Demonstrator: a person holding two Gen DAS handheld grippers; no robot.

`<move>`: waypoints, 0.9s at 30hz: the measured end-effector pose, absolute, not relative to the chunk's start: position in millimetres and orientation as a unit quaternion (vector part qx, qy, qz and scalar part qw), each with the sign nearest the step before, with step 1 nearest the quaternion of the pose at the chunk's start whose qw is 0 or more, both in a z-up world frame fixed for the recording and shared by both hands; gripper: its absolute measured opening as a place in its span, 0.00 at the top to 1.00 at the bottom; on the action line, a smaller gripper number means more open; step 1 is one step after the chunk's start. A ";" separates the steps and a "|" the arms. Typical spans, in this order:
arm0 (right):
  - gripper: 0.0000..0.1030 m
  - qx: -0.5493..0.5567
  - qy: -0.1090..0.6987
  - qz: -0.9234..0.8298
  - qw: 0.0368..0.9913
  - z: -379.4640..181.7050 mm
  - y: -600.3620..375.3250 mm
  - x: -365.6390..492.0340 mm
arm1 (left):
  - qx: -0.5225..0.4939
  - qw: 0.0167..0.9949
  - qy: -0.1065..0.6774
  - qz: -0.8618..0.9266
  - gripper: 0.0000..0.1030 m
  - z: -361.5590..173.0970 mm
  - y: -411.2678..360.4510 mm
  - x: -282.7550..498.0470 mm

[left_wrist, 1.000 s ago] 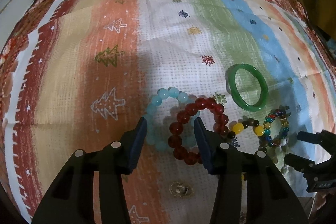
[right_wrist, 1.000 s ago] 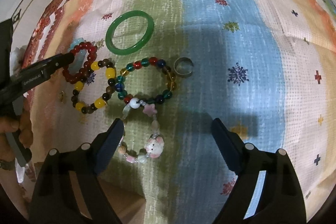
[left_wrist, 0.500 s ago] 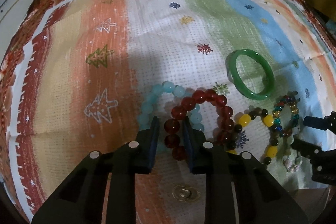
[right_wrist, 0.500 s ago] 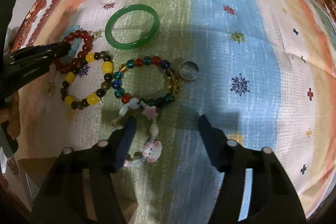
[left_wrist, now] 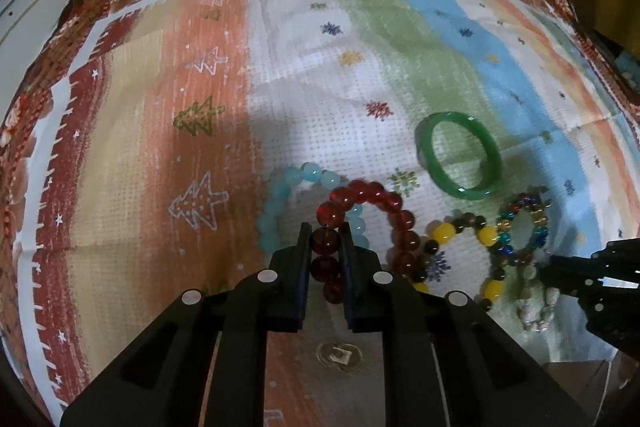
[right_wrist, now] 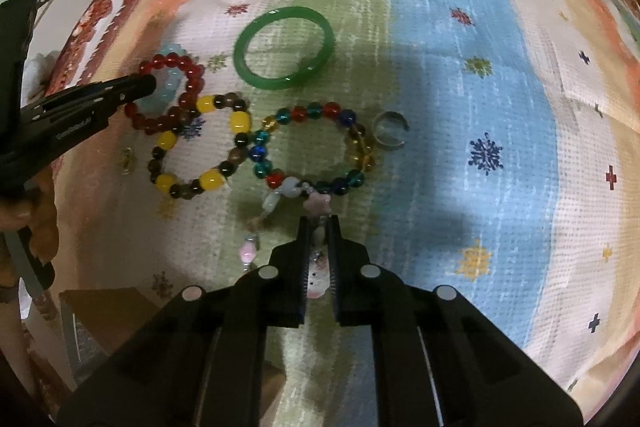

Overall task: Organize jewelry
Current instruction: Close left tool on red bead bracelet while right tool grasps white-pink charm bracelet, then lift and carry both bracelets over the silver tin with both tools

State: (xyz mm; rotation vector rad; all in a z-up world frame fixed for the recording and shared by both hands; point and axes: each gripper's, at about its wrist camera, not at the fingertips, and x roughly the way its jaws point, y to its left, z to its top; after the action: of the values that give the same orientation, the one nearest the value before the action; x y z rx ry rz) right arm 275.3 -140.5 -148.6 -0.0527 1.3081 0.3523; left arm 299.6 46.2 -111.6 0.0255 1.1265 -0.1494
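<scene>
1. Left wrist view: the left gripper (left_wrist: 325,233) has its fingers (left_wrist: 303,239) clenched on the near side of the dark red round-bead bracelet (left_wrist: 362,195), which lies on the striped patterned cloth (left_wrist: 160,107) covering the bench and overlaps the pale blue bead bracelet (left_wrist: 280,195).
2. Right wrist view: the right gripper (right_wrist: 319,227) pinches the pastel charm bracelet with pink star and animal beads (right_wrist: 316,205), just near of the multicoloured glass-bead bracelet (right_wrist: 316,115).
3. Both strands look light, limp and probably elastic-strung; they will likely sag and swing when lifted. Smooth round beads may roll, so gripping across one bead suits.
4. Overlap is the risk: lifting red may drag the blue strand or the touching yellow-and-brown bead bracelet (right_wrist: 200,147).
5. By contrast, the green jade-like bangle (right_wrist: 284,47) looks rigid, slick and breakable; take its rim.
</scene>
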 end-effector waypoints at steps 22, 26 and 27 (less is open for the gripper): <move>0.91 -0.029 0.542 0.206 0.814 -92.6 -127.9 262.3 | 0.001 0.863 0.500 -0.079 0.88 -71.8 42.2 279.3; 0.91 -0.028 0.534 0.213 0.818 -83.6 -125.4 258.1 | -0.001 0.866 0.493 -0.082 0.88 -63.2 40.9 271.3; 0.91 -0.028 0.533 0.214 0.818 -82.1 -125.0 257.2 | -0.002 0.867 0.492 -0.082 0.88 -61.7 40.5 269.1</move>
State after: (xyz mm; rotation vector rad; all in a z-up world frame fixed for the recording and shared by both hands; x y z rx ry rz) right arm 257.2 -125.0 -82.1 -0.0599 1.1347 0.4566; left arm 269.1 40.5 -61.7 -0.0032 1.0306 -0.1724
